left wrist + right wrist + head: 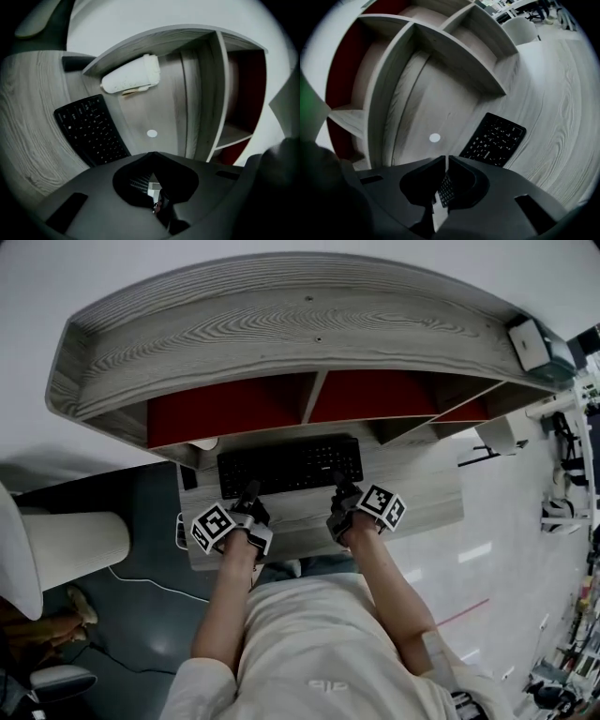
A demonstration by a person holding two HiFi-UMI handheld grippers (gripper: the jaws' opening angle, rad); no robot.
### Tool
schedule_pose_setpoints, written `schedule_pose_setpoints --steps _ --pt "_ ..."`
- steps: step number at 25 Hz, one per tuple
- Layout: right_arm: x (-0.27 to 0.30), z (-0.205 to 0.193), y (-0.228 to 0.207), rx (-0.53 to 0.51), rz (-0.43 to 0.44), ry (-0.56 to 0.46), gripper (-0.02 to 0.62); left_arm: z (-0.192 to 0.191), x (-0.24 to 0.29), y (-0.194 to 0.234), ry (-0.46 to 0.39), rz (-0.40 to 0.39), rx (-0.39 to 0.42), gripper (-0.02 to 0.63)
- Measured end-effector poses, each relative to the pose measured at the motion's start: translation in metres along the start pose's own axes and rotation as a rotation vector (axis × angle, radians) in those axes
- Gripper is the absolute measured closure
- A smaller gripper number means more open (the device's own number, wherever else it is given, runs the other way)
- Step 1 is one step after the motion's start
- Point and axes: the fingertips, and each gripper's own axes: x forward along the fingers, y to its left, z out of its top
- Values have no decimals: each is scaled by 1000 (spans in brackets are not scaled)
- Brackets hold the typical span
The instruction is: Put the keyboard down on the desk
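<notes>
Nearest the head camera are the person's pale shirt point(319, 652) and bare forearms, reaching out to the two grippers above the front part of the wooden desk point(427, 498). The left gripper point(251, 491) has its jaws pressed together with nothing between them. The right gripper point(339, 482) is all but closed too (only a thin slit shows between its jaws), and it pinches nothing.

The black keyboard point(291, 465) lies flat on the desk, just ahead of and below both grippers. It sits between them and the red-backed compartments of the shelf unit point(281, 334). In each gripper view it lies clear of the jaws, so it looks released.

Beyond the left gripper, past the keyboard's far end, a white cup point(133, 77) stands under the shelf. A small white dot point(434, 137) marks the desk ahead of the right gripper.

As far as the pictures show, the set-down is finished: the keyboard rests on the desk by itself. Nothing seems left to do but draw the hands away.
</notes>
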Motion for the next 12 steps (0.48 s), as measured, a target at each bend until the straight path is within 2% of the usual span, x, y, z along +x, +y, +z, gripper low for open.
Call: schedule_pose_setpoints --steps 5,8,12 --pt "-27 6 58 -263 120 26 566 9 -22 -62 -8 -169 227 591" --pt "-45 10 93 -469 174 25 566 11 -39 -88 9 -176 420 591" --pt "-70 12 141 -679 261 6 566 9 -61 -127 11 -166 714 591"
